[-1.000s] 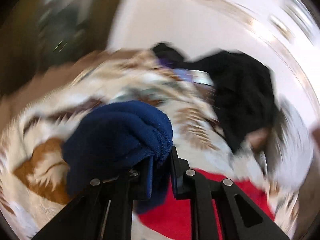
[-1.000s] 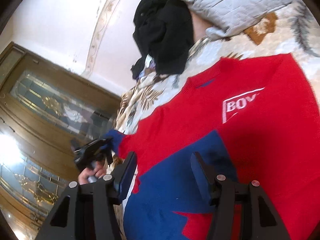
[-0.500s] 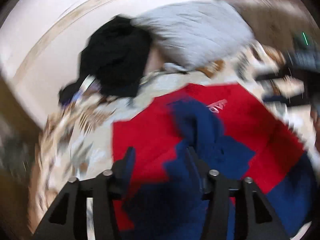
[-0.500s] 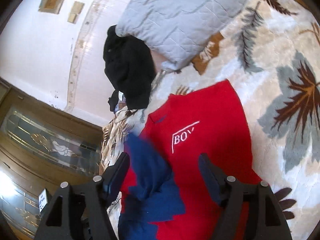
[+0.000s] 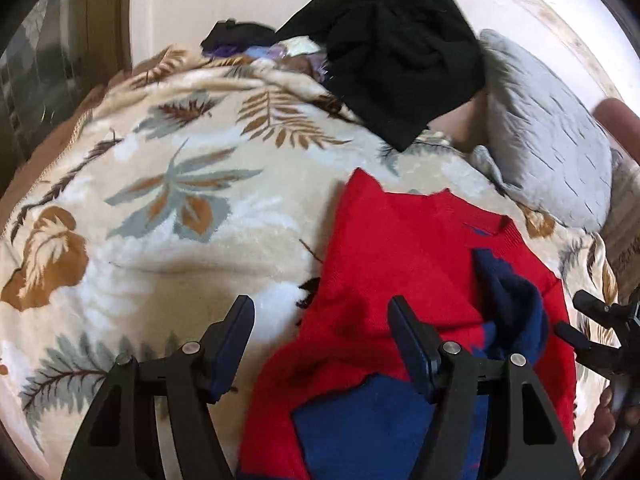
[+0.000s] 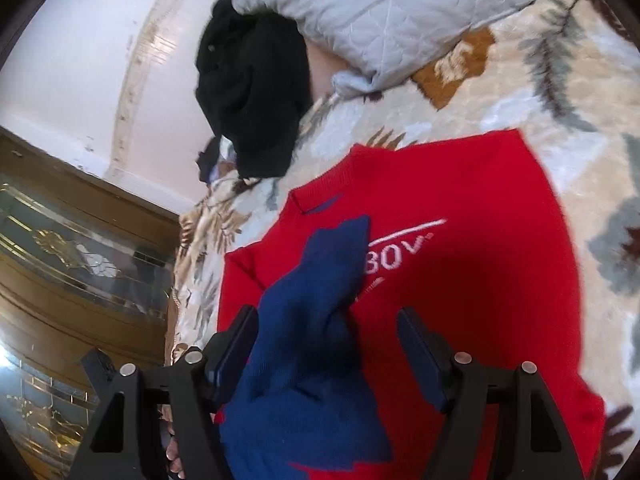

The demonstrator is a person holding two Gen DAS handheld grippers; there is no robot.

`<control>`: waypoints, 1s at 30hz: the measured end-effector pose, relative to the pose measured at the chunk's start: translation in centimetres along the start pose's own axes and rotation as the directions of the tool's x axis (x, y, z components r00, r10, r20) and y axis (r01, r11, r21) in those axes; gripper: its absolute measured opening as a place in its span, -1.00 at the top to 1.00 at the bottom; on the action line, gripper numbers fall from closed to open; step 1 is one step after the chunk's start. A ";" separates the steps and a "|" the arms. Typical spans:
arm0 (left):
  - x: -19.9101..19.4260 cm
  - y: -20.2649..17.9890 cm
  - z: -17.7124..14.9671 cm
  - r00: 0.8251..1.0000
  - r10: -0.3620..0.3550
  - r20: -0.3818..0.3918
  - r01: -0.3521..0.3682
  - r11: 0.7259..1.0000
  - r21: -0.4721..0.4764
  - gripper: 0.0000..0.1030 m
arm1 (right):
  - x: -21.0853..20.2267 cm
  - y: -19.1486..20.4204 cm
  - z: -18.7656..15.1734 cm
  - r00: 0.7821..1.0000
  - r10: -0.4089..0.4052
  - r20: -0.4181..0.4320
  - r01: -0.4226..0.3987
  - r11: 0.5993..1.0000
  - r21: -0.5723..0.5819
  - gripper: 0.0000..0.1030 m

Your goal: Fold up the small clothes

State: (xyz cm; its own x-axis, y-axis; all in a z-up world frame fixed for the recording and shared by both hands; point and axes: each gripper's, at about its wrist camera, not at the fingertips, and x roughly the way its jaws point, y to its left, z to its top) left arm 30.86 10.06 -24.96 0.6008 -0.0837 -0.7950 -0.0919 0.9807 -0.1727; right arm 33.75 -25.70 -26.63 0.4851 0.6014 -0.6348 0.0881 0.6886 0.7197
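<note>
A small red sweater (image 5: 400,264) (image 6: 460,280) with white lettering lies flat on a leaf-patterned blanket. Its navy blue sleeve (image 5: 508,304) (image 6: 316,300) is folded across the red chest and lies bunched there. My left gripper (image 5: 320,336) is open and empty, above the sweater's left edge. My right gripper (image 6: 326,340) is open, with the blue sleeve lying between its fingers but not pinched. The right gripper also shows at the right edge of the left wrist view (image 5: 592,332).
A black garment (image 5: 400,60) (image 6: 256,92) lies piled at the head of the bed beside a grey quilted pillow (image 5: 548,148) (image 6: 384,12). The patterned blanket (image 5: 180,184) spreads to the left. A wooden door with glass (image 6: 72,264) stands beyond the bed.
My left gripper let go of the blue sleeve, which now lies folded over the sweater's chest, and drew back to the left. My right gripper moved in over the sleeve.
</note>
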 end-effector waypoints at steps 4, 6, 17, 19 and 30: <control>1.2 0.3 -0.2 0.997 0.069 -0.047 -0.068 0.997 0.027 -0.35 | 4.4 1.8 2.0 0.993 -0.089 -0.075 0.088 0.996 -0.021 -0.54; 2.0 0.5 -0.4 0.994 0.060 -0.092 -0.057 0.998 0.035 -0.35 | 6.5 3.0 2.1 0.988 -0.112 -0.109 0.107 0.993 -0.048 -0.52; 1.5 1.1 -0.9 0.993 0.072 -0.096 -0.068 0.997 0.037 -0.35 | -6.1 11.0 -1.8 0.962 0.195 0.189 -0.105 0.908 -0.405 0.80; 1.4 1.0 -1.0 0.992 0.077 -0.098 -0.073 0.996 0.044 -0.35 | -9.4 9.7 -2.7 0.950 0.190 0.246 -0.069 0.900 -0.431 0.80; 0.3 -3.1 -1.0 0.997 0.064 -0.049 -0.057 0.988 0.142 -0.35 | -4.0 4.1 -2.0 0.999 -0.036 0.033 0.041 0.986 -0.163 -0.58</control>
State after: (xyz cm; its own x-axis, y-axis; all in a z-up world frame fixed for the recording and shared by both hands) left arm 30.49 6.85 -25.25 0.5541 -0.0289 -0.8320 -0.0122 0.9990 -0.0429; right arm 30.38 -24.48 -21.70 0.5102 0.5625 -0.6505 -0.0353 0.7695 0.6377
